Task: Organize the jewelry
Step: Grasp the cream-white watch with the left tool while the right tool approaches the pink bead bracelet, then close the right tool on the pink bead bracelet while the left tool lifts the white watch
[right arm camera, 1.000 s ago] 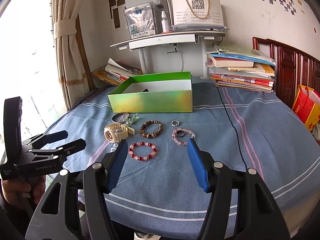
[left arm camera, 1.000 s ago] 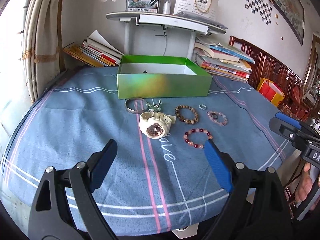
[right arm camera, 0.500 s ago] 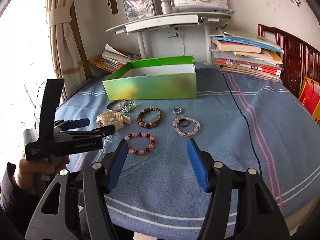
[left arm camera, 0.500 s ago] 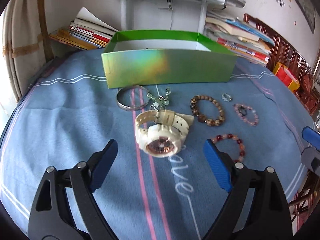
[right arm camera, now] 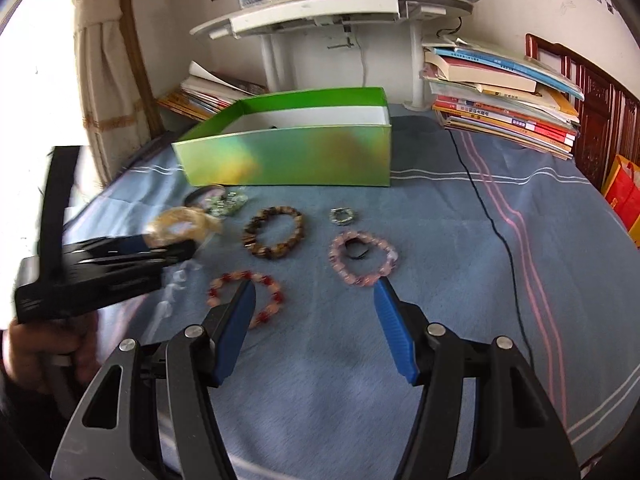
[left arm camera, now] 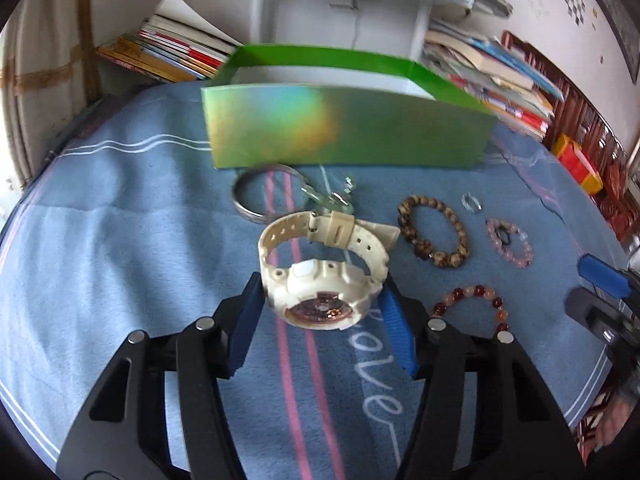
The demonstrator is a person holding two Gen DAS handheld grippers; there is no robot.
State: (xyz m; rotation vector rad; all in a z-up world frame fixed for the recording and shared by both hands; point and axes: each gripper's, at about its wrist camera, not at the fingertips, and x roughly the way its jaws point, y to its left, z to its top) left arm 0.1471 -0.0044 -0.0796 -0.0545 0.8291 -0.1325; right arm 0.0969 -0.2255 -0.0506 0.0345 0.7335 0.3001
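Note:
A cream watch (left arm camera: 320, 280) lies on the blue cloth. My left gripper (left arm camera: 320, 296) has it between its blue pads, jaws closing, both pads against the case. In the right wrist view the left gripper (right arm camera: 176, 246) and the watch (right arm camera: 180, 226) are blurred. My right gripper (right arm camera: 314, 300) is open and holds nothing, low over the cloth between a red bead bracelet (right arm camera: 224, 280) and a pink bead bracelet (right arm camera: 360, 278). A brown bead bracelet (right arm camera: 260, 248), a small silver ring (right arm camera: 342, 216) and a silver bangle (left arm camera: 248, 208) lie before the open green box (right arm camera: 288, 156).
A black ring (right arm camera: 356, 249) lies inside the pink bracelet. Clear trinkets (left arm camera: 332, 200) sit beside the bangle. Stacks of books (right arm camera: 504, 112) and a white shelf stand (right arm camera: 340, 4) are behind the box. A black cable (right arm camera: 492, 224) crosses the cloth on the right.
My left gripper came forward and down over the watch and its jaws narrowed onto the case. My right gripper moved down and closer to the bracelets, still open.

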